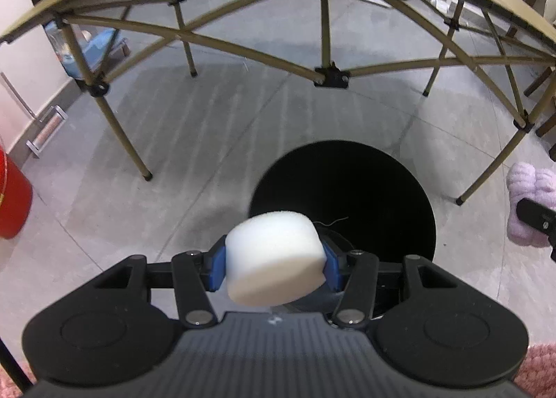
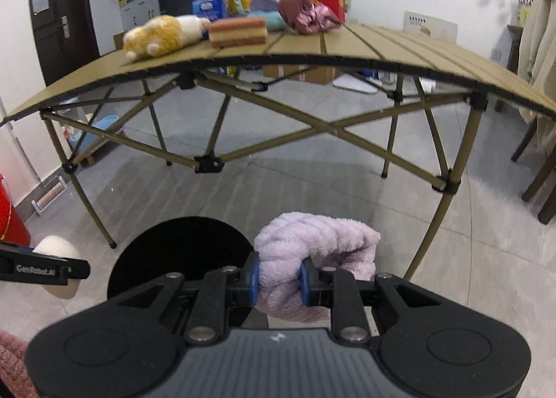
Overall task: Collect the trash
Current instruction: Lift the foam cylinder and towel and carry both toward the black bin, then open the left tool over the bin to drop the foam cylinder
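Observation:
My left gripper (image 1: 276, 267) is shut on a white foam block (image 1: 274, 259), its blue pads pressing both sides. It hangs just above the near rim of a round black bin (image 1: 347, 196) on the floor. My right gripper (image 2: 279, 279) is shut on a fluffy lilac cloth (image 2: 312, 245), bunched and hanging out to the right of the fingers. In the right wrist view the black bin (image 2: 180, 252) lies down and left of the cloth, and the left gripper (image 2: 41, 269) with the foam block (image 2: 55, 252) shows at the left edge. The lilac cloth (image 1: 528, 206) also appears at the left view's right edge.
A tan folding table (image 2: 382, 50) stands over the grey tiled floor behind the bin, its crossed legs (image 1: 326, 74) close by. On top lie a plush toy (image 2: 163, 34), a striped sponge (image 2: 238, 31) and a pink bundle (image 2: 305, 14). A red container (image 1: 12, 196) stands at left, chairs (image 2: 542, 168) at right.

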`<state>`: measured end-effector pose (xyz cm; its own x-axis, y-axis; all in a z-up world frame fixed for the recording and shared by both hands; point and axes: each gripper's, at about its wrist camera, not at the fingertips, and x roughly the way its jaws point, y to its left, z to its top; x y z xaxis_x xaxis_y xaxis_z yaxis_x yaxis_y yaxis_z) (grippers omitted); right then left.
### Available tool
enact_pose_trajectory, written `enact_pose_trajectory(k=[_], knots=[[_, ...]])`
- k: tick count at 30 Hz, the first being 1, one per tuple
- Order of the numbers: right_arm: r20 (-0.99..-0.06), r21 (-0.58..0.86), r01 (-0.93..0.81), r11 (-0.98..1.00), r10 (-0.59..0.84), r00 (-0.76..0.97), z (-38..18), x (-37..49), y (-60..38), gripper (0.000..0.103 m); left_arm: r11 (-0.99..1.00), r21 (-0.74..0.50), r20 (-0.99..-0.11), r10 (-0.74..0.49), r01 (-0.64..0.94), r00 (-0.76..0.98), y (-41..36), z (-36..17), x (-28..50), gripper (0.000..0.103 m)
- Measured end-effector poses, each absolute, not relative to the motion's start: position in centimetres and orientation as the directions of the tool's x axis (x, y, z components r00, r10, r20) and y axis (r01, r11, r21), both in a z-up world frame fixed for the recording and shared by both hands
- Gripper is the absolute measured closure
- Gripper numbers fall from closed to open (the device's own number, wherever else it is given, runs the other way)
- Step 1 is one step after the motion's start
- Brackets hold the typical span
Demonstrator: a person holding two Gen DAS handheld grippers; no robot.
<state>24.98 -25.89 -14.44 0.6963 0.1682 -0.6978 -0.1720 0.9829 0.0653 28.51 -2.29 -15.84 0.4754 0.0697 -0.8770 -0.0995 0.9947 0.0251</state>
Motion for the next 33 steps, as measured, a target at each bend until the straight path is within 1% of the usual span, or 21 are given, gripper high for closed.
enact_pose_trajectory(k=[6, 20, 26, 29, 30, 31, 33], knots=[[-0.739, 0.096, -0.119, 0.988, 0.151, 0.657, -15.7, 26.1, -26.9, 0.082, 0.996, 0.003, -0.906, 0.041, -0.091, 0.42, -3.9, -17.5, 30.7, 0.049], [-0.768, 0.103, -0.063, 0.993, 0.12, 0.63, -16.5, 27.7, -27.7, 0.082, 0.993, -0.065, -0.932, -0.027, -0.094, 0.363, -7.3, -19.3, 33.7, 0.049], [-0.778, 0.092, -0.053, 0.994, 0.105, 0.62, -17.0, 28.1, -27.9, 0.082, 0.992, -0.068, -0.937, -0.028, -0.102, 0.349, -8.0, -19.9, 34.2, 0.048], [-0.784, 0.089, -0.053, 0.995, 0.103, 0.613, -17.4, 28.3, -27.9, 0.082, 0.993, -0.057, -0.935, -0.017, -0.104, 0.353, -8.1, -20.0, 34.2, 0.042], [-0.786, 0.086, -0.054, 0.995, 0.101, 0.61, -17.5, 28.3, -28.0, 0.082, 0.993, -0.057, -0.936, -0.018, -0.103, 0.352, -8.1, -20.0, 34.2, 0.034], [-0.789, 0.083, -0.052, 0.995, 0.098, 0.607, -17.7, 28.3, -28.0, 0.082, 0.993, -0.059, -0.937, -0.018, -0.107, 0.349, -8.1, -20.0, 34.2, 0.018], [-0.792, 0.084, -0.05, 0.995, 0.097, 0.602, -17.8, 28.3, -28.1, 0.082, 0.991, -0.049, -0.938, -0.003, -0.124, 0.346, -7.9, -19.9, 34.1, 0.0]])
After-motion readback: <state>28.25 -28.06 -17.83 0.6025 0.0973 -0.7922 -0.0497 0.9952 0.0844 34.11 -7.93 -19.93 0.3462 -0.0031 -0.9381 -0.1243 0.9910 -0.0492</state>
